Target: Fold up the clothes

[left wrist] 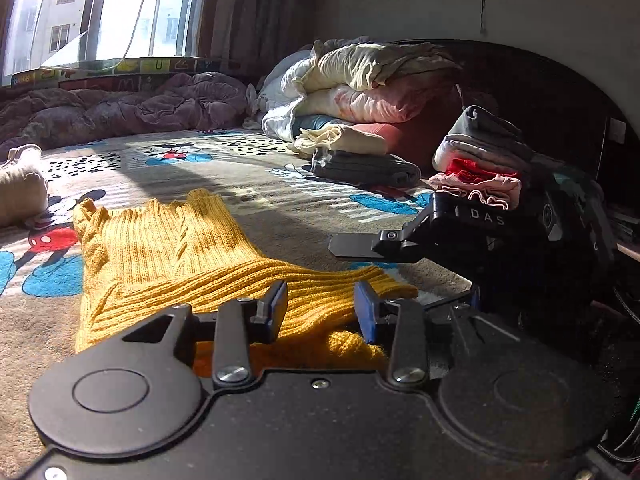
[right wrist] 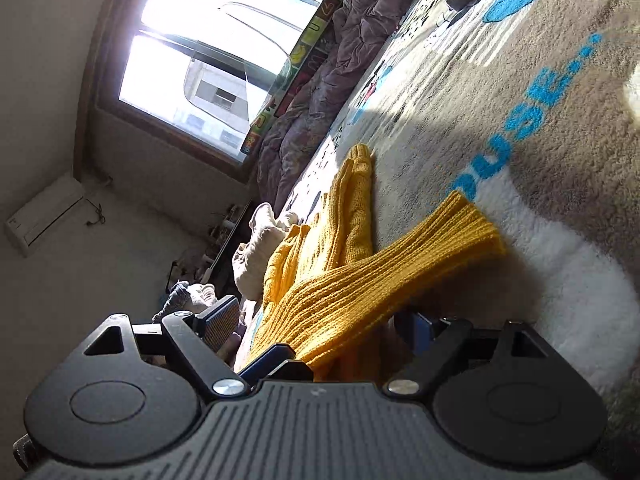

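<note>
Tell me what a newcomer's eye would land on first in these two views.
The mustard-yellow knit sweater stands out first, spread on the cartoon-print blanket right in front of the left gripper, whose blue-padded fingers stand open over its ribbed hem. Next comes the bright window at the far left, then the stack of folded clothes to the right, behind the right gripper.

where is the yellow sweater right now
The yellow knit sweater lies spread on the cartoon-print blanket, directly ahead of the open left gripper; the right gripper straddles its ribbed sleeve.
</note>
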The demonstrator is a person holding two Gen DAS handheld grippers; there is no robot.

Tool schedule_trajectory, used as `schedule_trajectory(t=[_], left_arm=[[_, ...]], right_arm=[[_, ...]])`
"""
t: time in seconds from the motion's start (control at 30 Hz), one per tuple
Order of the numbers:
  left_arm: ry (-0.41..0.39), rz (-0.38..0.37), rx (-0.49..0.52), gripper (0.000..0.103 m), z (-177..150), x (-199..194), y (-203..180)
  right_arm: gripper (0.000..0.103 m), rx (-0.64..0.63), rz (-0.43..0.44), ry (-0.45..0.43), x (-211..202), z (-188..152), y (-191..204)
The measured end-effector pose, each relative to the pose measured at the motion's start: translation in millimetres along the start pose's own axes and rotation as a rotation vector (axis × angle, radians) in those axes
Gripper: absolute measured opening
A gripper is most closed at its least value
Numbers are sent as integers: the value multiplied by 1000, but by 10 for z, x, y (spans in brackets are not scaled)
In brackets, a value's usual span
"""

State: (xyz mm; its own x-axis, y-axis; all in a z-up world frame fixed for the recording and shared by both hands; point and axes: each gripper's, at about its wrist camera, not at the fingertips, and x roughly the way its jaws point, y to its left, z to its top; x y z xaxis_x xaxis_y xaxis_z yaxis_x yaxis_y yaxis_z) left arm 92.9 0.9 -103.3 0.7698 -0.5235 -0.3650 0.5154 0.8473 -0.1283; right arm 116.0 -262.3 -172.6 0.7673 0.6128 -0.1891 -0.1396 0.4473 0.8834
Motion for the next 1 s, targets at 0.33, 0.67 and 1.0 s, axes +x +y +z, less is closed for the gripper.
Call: schedule_trajectory(t=[0.33, 0.67, 1.0], left_arm=[[-56, 287, -391, 36, -72, -785, 1277], [43, 187, -173, 35, -169, -548, 769], [233, 142, -32, 35, -276, -232, 674]], right_arm=[[33, -48, -72, -47, 107, 27, 13], [11, -187, -69, -133, 30, 180, 222], [11, -280, -46, -128, -144, 230, 351]])
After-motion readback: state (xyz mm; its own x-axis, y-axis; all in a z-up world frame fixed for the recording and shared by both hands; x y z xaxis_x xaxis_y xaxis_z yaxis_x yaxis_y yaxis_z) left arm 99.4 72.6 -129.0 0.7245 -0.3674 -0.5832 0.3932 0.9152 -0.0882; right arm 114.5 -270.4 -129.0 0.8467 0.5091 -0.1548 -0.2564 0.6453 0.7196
